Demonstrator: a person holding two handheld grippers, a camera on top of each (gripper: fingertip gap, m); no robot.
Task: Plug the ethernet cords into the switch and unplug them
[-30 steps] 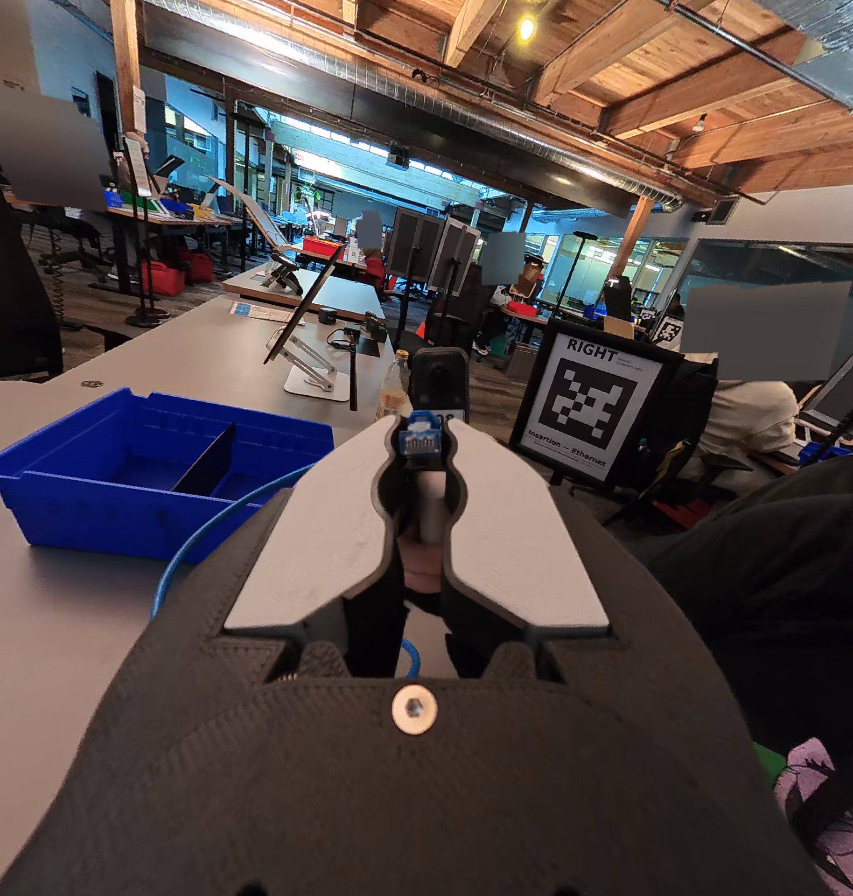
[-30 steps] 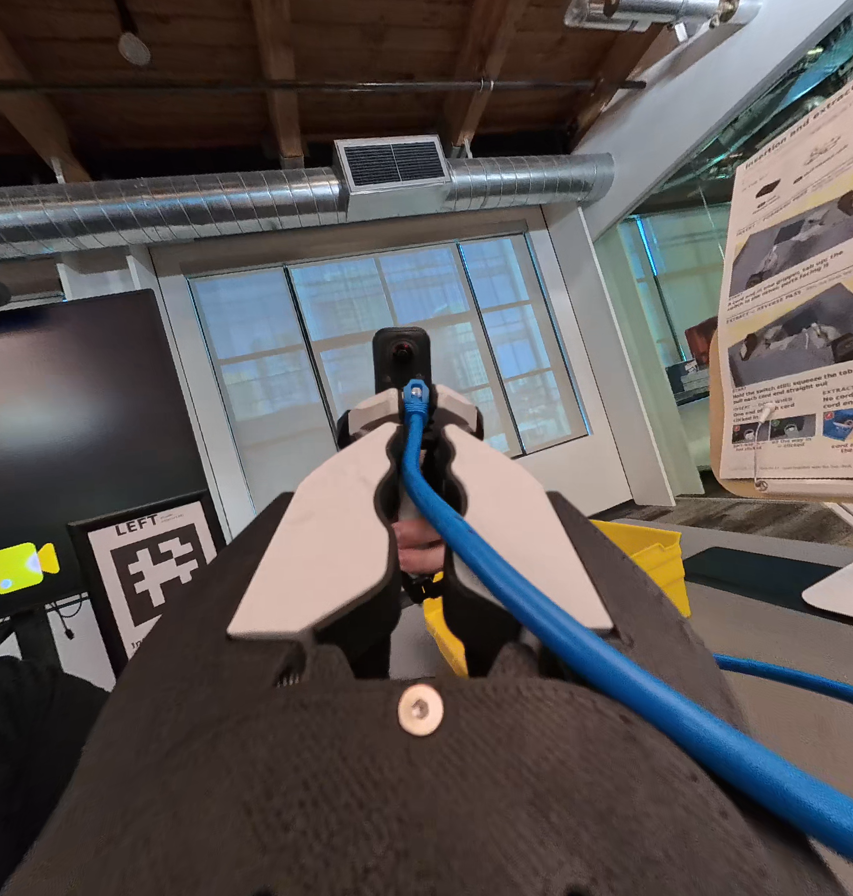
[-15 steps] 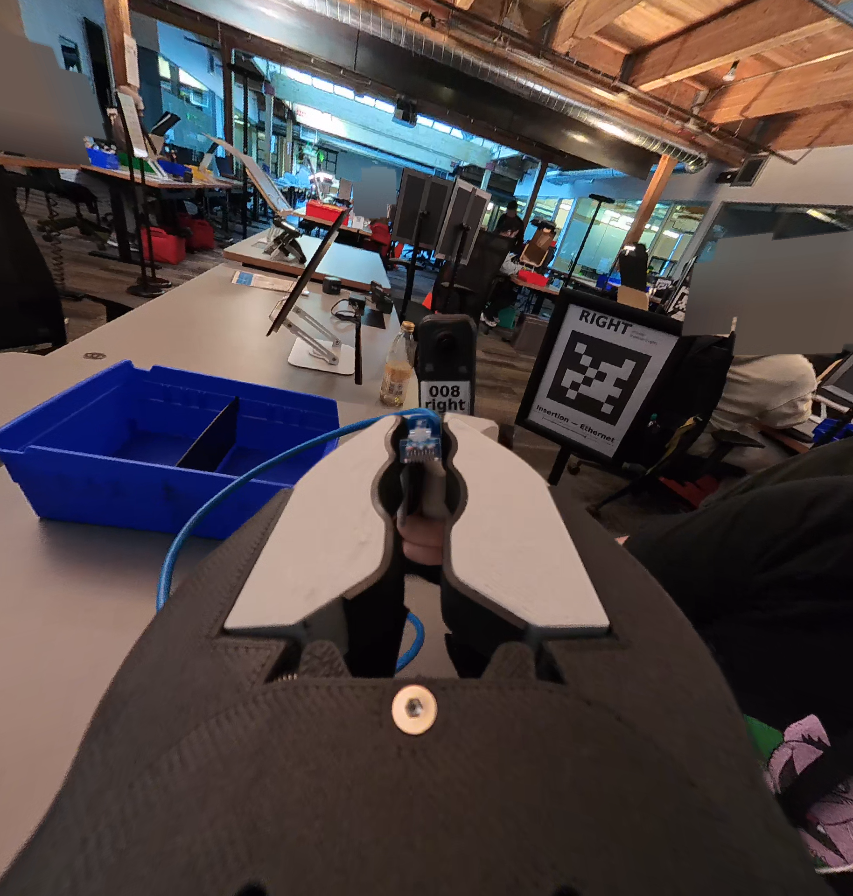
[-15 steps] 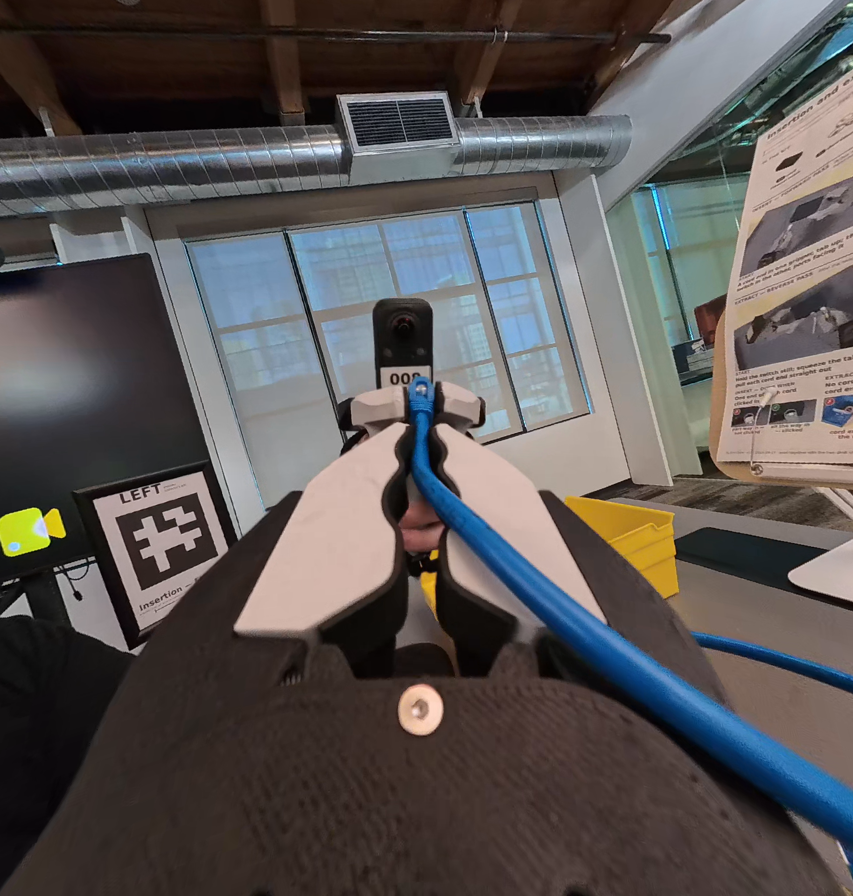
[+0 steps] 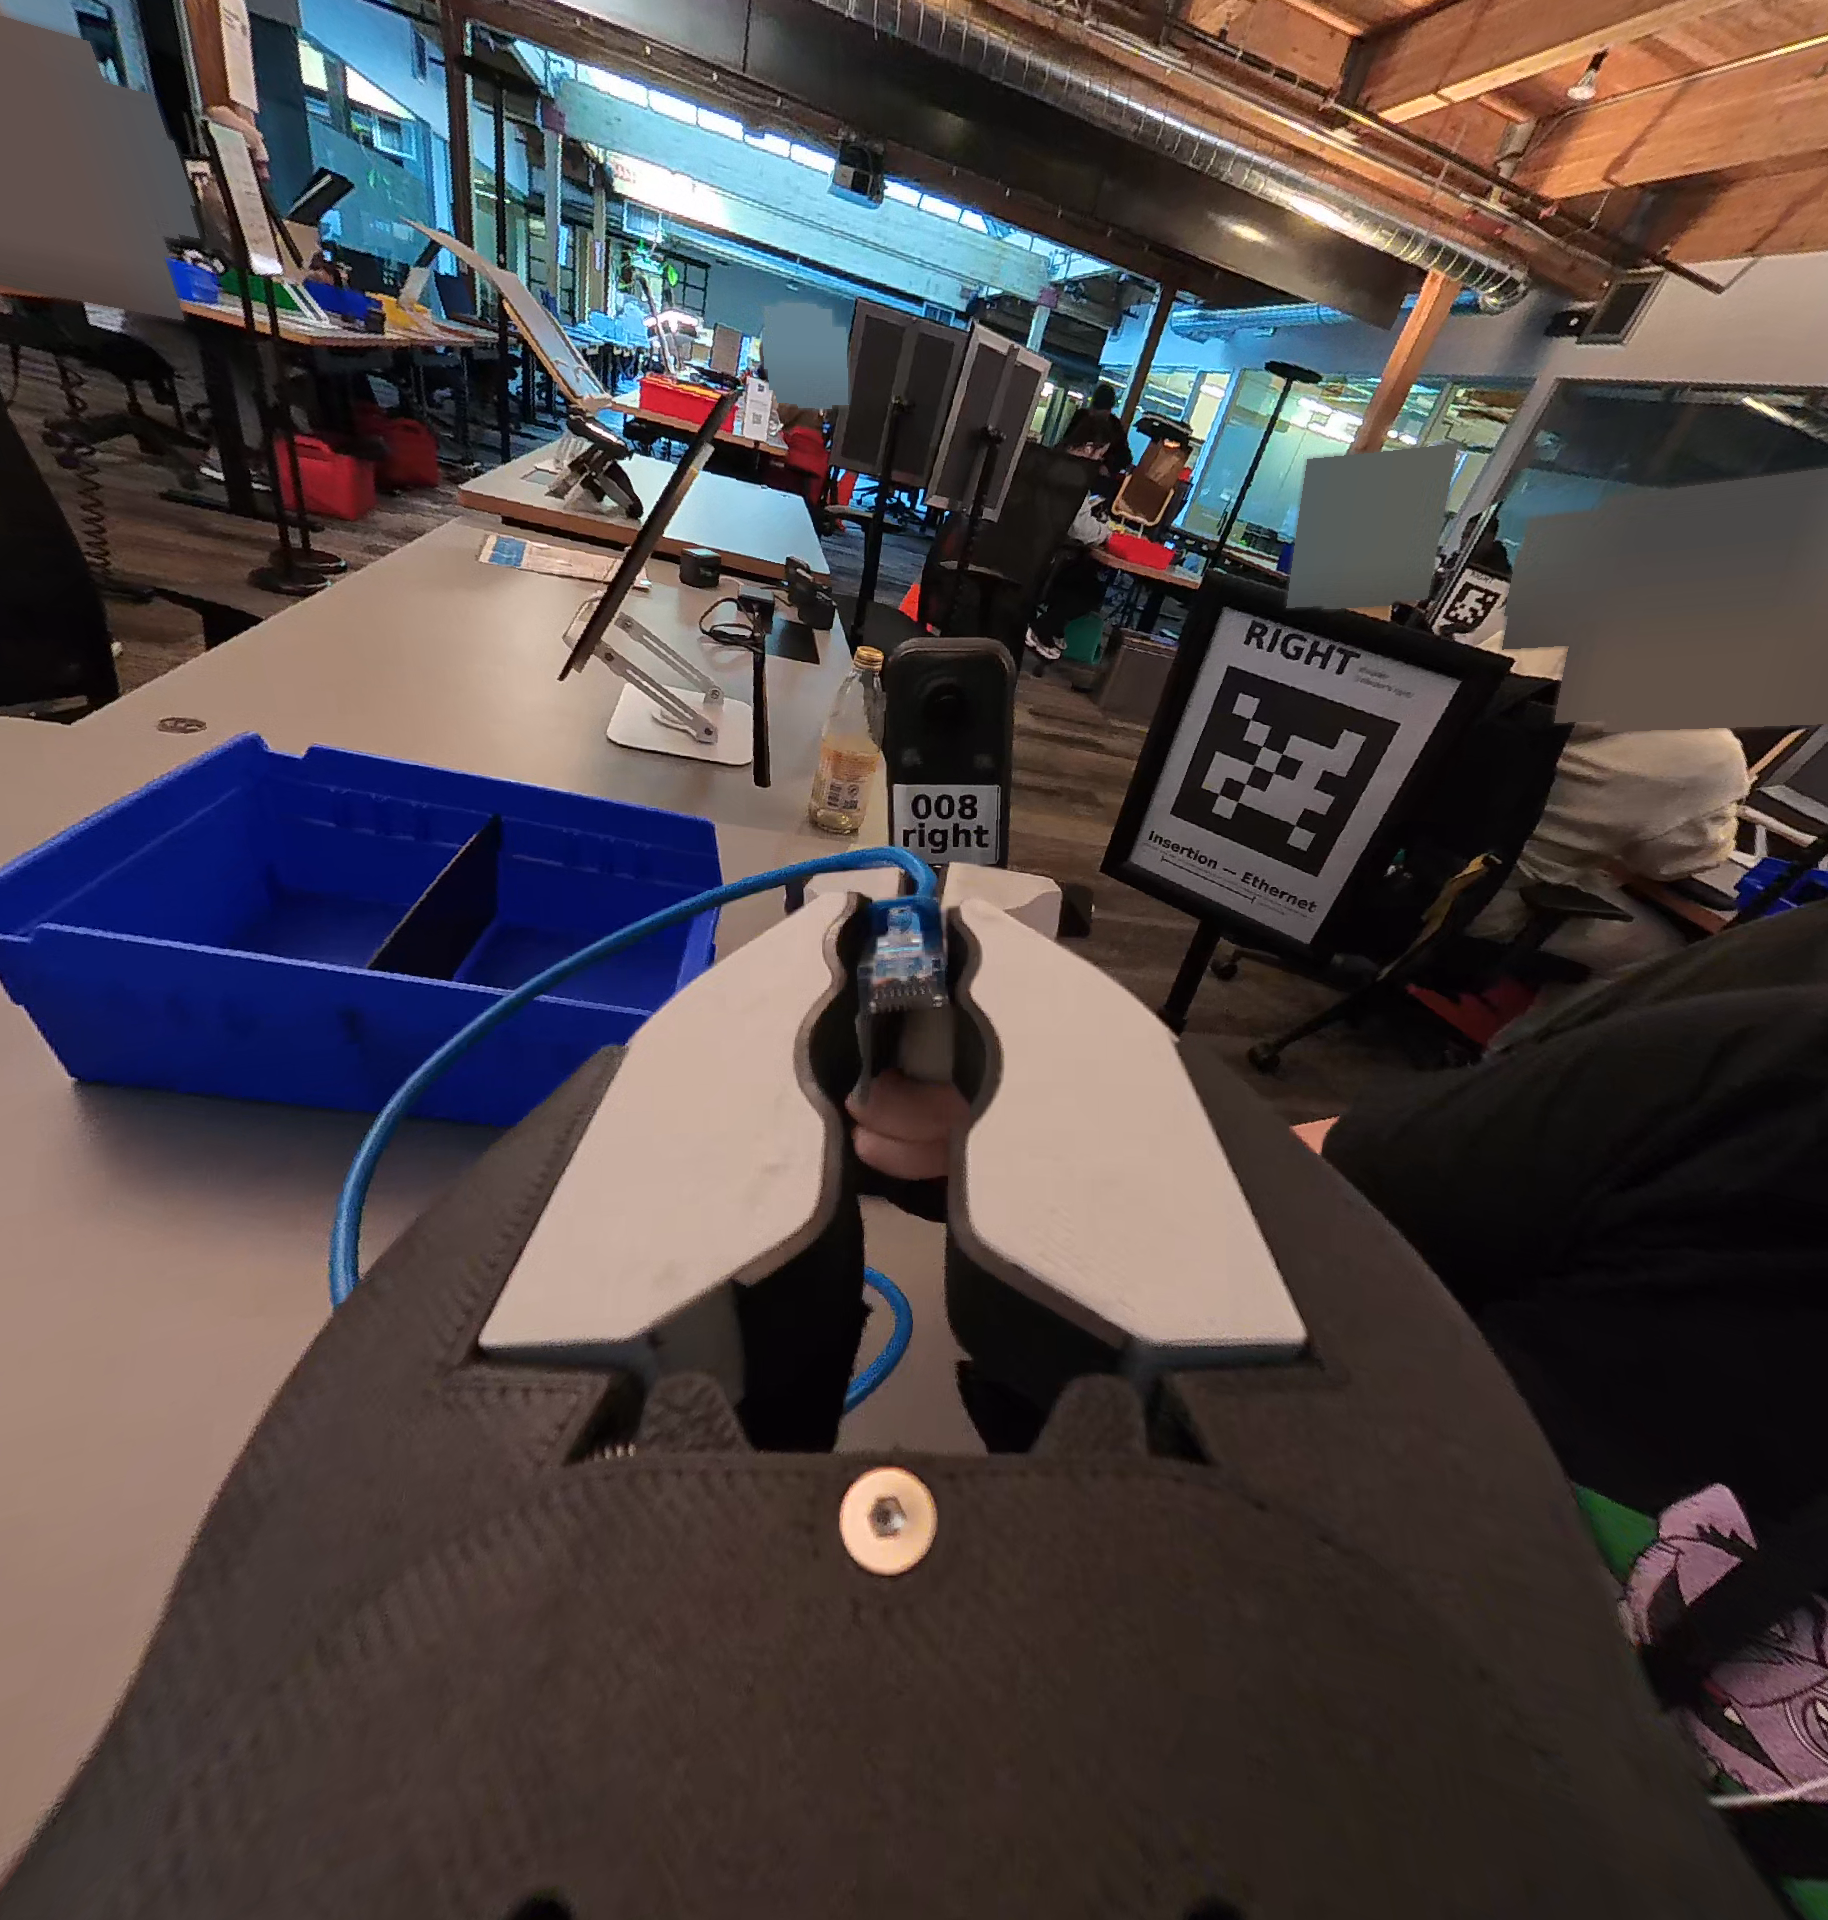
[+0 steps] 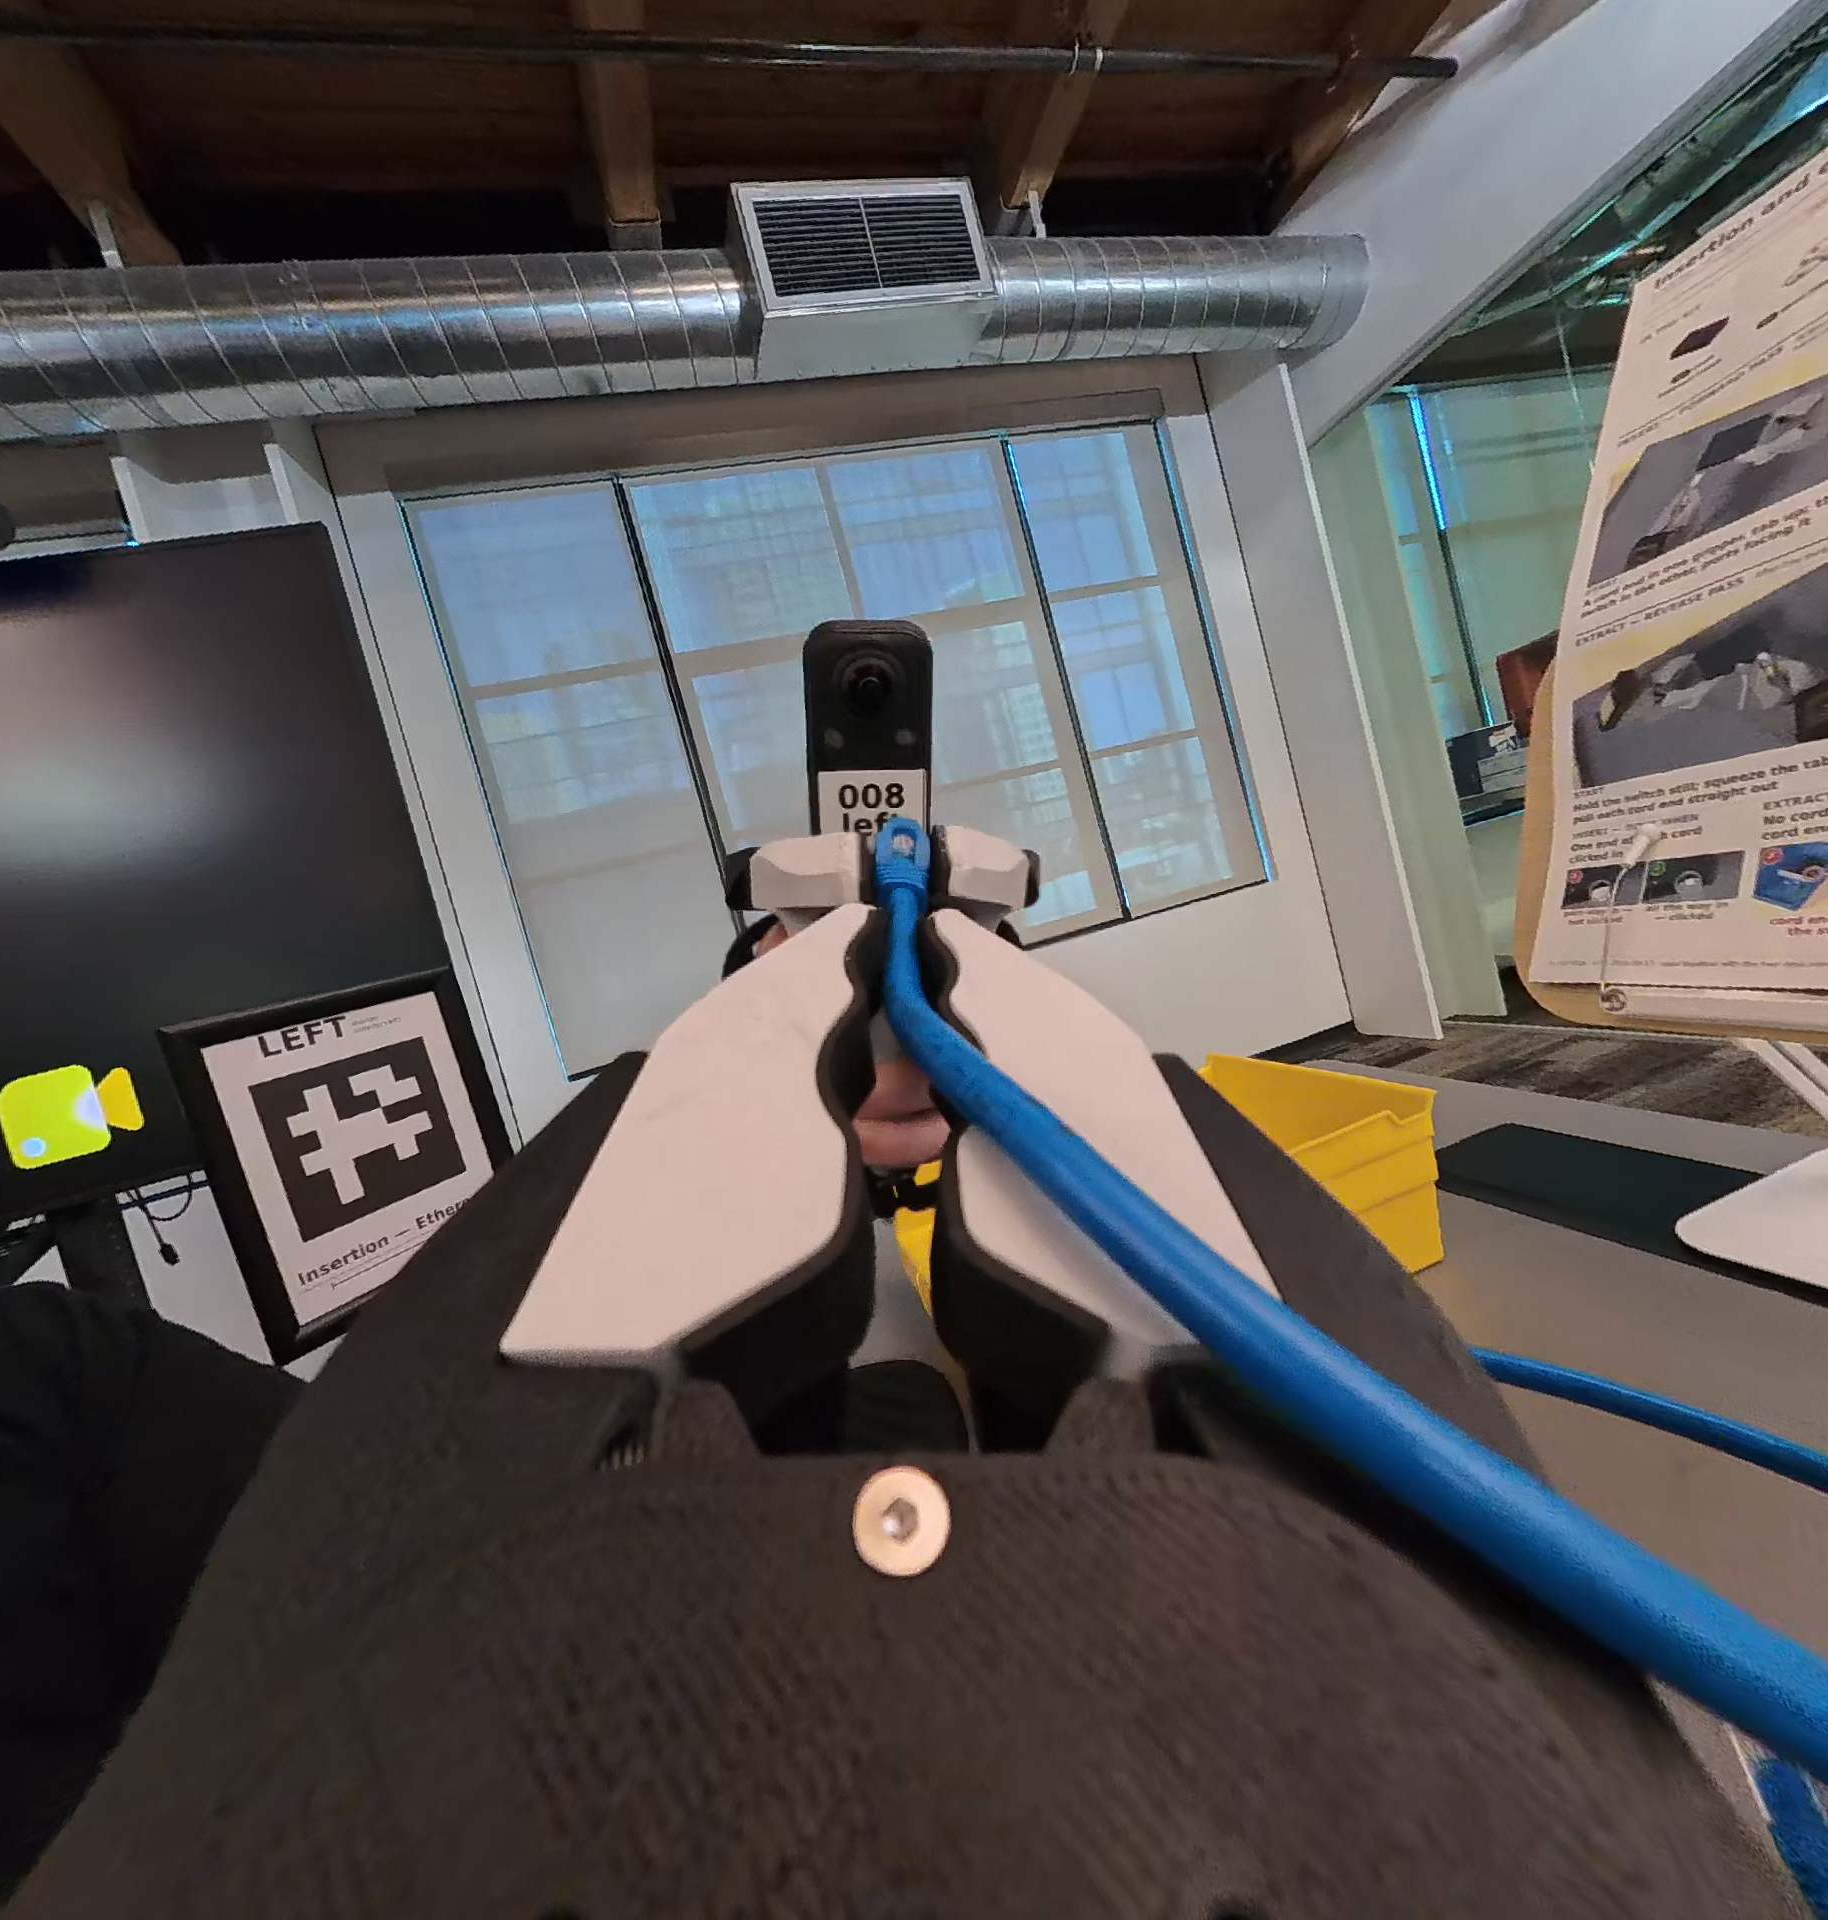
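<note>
I hold my left gripper (image 5: pixel 897 925) just to the right of the big blue plastic bin with a wall down its middle (image 5: pixel 349 935). Its two grey fingers are close together, and the small clear-and-blue plastic plug (image 5: pixel 899 966) sits pinched between their tips. The plug's little metal teeth face back at me.

My right gripper (image 6: pixel 899 961) is farther right of the bin and points straight at my left one, tip to tip. Its fingers are close together too, with the long blue rubber ethernet cord (image 6: pixel 1201 1299) squeezed between them just behind the plug. From there the cord bends over toward the bin, loops down in front of it onto the grey table top (image 5: pixel 162 1299), and comes back under my left gripper.

I cannot see the switch anywhere. There is a small grey thing under the plug, but I cannot tell what it is.

So I think the job is not far along. The plug is up in the air and not in any hole. Plugging in and pulling out seem left to do for this cord.
</note>
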